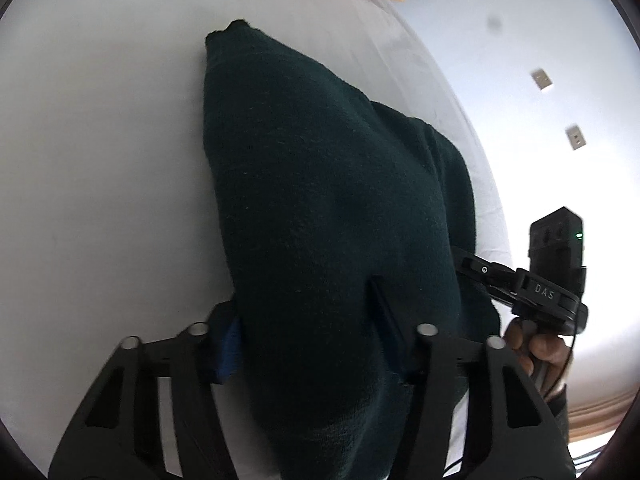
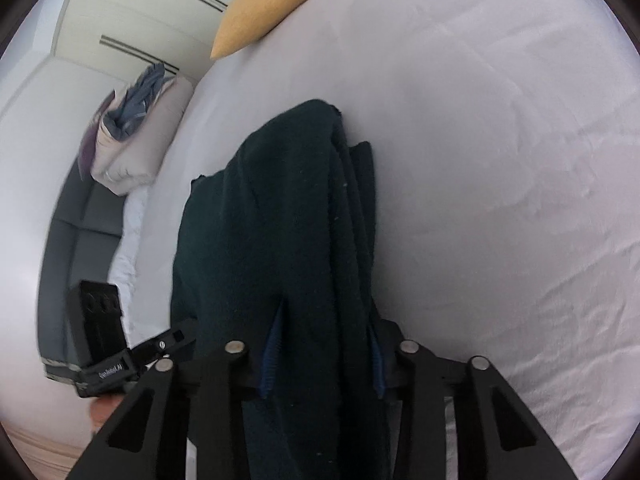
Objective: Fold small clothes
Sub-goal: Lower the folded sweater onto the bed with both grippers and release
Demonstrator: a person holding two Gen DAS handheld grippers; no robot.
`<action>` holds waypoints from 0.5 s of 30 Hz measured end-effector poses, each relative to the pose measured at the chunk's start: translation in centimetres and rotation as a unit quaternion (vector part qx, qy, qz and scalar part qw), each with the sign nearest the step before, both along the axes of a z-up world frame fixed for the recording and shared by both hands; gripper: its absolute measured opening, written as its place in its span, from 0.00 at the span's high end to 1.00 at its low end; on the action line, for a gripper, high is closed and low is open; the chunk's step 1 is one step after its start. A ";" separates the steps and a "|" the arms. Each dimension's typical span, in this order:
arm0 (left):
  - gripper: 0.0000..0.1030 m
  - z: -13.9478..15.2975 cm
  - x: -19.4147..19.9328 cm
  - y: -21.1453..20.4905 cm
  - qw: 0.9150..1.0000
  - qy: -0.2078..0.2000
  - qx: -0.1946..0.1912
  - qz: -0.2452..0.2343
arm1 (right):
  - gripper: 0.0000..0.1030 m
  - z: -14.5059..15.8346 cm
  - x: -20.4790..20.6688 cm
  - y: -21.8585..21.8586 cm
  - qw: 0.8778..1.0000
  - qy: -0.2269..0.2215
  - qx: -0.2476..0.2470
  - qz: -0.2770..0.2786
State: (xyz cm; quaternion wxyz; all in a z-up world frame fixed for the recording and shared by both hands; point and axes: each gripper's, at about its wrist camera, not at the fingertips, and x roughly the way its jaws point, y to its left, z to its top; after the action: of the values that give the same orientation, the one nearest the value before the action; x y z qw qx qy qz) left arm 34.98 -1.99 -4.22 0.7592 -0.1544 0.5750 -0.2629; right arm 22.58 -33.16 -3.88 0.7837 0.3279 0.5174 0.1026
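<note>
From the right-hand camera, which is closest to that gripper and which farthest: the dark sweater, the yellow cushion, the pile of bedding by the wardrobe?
1. The dark sweater: caught between the jaws of the right gripper, straight ahead.
2. The pile of bedding: off to the left, beyond the bed's edge.
3. The yellow cushion: at the bed's far end, top of view.
</note>
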 end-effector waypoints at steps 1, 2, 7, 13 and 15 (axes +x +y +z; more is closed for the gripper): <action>0.57 0.2 -0.1 -0.2 1.000 -0.005 0.007 -0.001 | 0.69 0.3 -0.1 0.4 1.000 -0.002 -0.016 0.002; 0.60 0.7 -0.4 -0.5 1.000 -0.012 0.015 -0.003 | 0.72 0.7 -0.2 0.7 1.000 -0.003 -0.030 0.003; 0.65 3.3 -3.0 -0.3 0.998 -0.048 0.038 -0.002 | 0.77 4.7 -1.4 5.2 0.986 -0.030 -0.161 0.023; 0.64 8.1 -8.4 4.4 0.993 -0.097 0.067 -0.005 | 0.77 9.8 -6.2 11.1 0.979 -0.079 -0.182 0.052; 0.64 9.2 -11.1 6.6 0.991 -0.108 0.078 -0.006 | 0.77 10.3 -8.1 12.9 0.979 -0.086 -0.172 0.062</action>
State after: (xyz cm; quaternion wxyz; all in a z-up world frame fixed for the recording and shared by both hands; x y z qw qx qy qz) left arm 23.88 4.64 4.93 0.8250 -0.0619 0.5096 -0.2365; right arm 14.53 -20.27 6.41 0.8622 0.1454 0.4771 0.0882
